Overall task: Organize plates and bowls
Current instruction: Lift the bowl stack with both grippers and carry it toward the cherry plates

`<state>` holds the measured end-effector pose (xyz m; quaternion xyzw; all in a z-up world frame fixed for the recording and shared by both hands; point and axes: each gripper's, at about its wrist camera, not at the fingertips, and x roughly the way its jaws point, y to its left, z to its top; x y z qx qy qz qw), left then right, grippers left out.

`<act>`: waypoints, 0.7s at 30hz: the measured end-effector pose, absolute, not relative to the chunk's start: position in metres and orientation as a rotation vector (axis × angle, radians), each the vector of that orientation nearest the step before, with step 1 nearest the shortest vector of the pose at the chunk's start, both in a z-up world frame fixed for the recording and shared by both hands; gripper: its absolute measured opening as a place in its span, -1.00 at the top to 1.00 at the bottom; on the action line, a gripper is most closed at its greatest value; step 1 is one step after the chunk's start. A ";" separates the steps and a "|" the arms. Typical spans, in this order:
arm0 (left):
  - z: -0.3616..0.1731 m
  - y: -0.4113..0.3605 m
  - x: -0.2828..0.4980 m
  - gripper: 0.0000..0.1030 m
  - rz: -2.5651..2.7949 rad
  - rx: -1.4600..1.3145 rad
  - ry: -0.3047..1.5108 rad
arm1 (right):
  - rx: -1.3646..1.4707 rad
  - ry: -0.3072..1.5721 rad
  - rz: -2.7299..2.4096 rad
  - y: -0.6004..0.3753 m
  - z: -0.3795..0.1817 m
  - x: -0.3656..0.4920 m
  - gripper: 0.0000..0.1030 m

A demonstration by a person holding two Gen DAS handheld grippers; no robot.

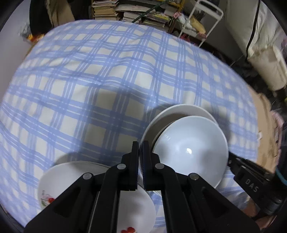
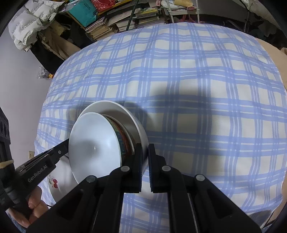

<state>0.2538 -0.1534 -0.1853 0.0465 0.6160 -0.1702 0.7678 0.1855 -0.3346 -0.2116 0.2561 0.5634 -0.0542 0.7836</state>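
A stack of nested bowls is held tilted above the blue checked cloth. The inner white bowl (image 1: 190,148) (image 2: 93,147) faces the cameras, a bowl with a red and green patterned rim (image 2: 123,138) sits behind it, and an outer white bowl (image 1: 177,111) (image 2: 132,121) holds both. My left gripper (image 1: 140,161) is shut on the rim of the outer white bowl. My right gripper (image 2: 145,161) is shut on the opposite rim of that bowl. A white plate with cherry print (image 1: 59,181) (image 2: 59,175) lies on the cloth under the left gripper.
The table's blue checked cloth (image 1: 107,80) (image 2: 197,89) stretches ahead. Stacks of books (image 1: 125,12) (image 2: 107,25), a white wire rack (image 1: 202,23) and a white padded coat (image 2: 26,23) stand beyond the far edge.
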 end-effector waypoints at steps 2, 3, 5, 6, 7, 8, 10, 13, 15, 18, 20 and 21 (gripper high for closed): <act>-0.184 -0.159 0.255 0.96 -0.355 0.130 1.348 | 0.550 1.223 -0.118 -0.335 -0.211 0.187 0.80; -0.184 -0.159 0.255 0.96 -0.355 0.133 1.352 | 0.555 1.224 -0.118 -0.336 -0.211 0.187 0.80; -0.185 -0.156 0.255 0.96 -0.361 0.129 1.356 | 0.563 1.222 -0.120 -0.336 -0.212 0.187 0.80; -0.185 -0.155 0.255 0.96 -0.363 0.127 1.356 | 0.561 1.218 -0.124 -0.335 -0.211 0.186 0.80; -0.186 -0.154 0.255 0.96 -0.363 0.123 1.352 | 0.554 1.213 -0.130 -0.333 -0.211 0.186 0.80; -0.187 -0.153 0.254 0.96 -0.362 0.123 1.348 | 0.547 1.211 -0.135 -0.331 -0.210 0.186 0.80; -0.187 -0.152 0.253 0.96 -0.363 0.120 1.338 | 0.540 1.205 -0.141 -0.329 -0.209 0.185 0.80; -0.187 -0.150 0.253 0.96 -0.371 0.102 1.339 | 0.536 1.206 -0.143 -0.328 -0.208 0.185 0.80; -0.187 -0.150 0.254 0.96 -0.372 0.104 1.339 | 0.538 1.207 -0.144 -0.329 -0.208 0.186 0.80; -0.187 -0.151 0.254 0.96 -0.374 0.102 1.340 | 0.534 1.209 -0.143 -0.328 -0.208 0.186 0.80; -0.187 -0.151 0.255 0.96 -0.373 0.101 1.343 | 0.529 1.212 -0.141 -0.328 -0.207 0.186 0.80; -0.187 -0.151 0.255 0.96 -0.372 0.101 1.344 | 0.530 1.212 -0.140 -0.329 -0.208 0.187 0.80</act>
